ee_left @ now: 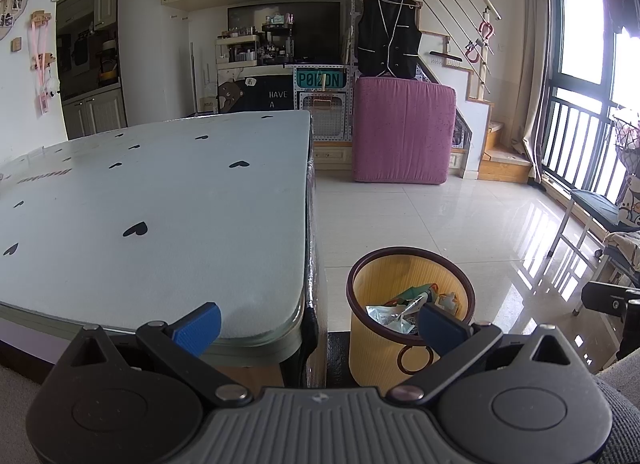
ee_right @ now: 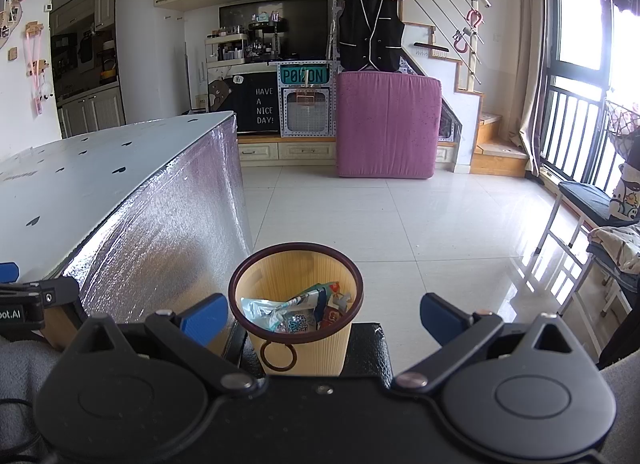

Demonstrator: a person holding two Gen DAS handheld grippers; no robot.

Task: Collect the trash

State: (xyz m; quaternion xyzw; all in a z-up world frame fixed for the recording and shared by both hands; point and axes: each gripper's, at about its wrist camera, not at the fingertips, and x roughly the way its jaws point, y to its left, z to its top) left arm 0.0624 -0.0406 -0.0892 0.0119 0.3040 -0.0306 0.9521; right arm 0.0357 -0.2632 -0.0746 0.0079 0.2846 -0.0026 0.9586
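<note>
Left gripper jaws spread wide, empty. Right gripper same — nothing held. Trash lies inside yellow bin on floor, just beside desk corner.

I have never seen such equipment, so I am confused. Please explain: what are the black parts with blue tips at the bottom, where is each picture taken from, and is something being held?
Each picture comes from a camera mounted on a hand-held gripper, looking forward along its two fingers. A person carries one gripper in each hand; there is no robot arm. The left gripper and the right gripper are both open and hold nothing. The blue tips are finger pads. Beside the table, whose top shows only printed hearts, stands a yellow bin with wrappers already inside.
</note>
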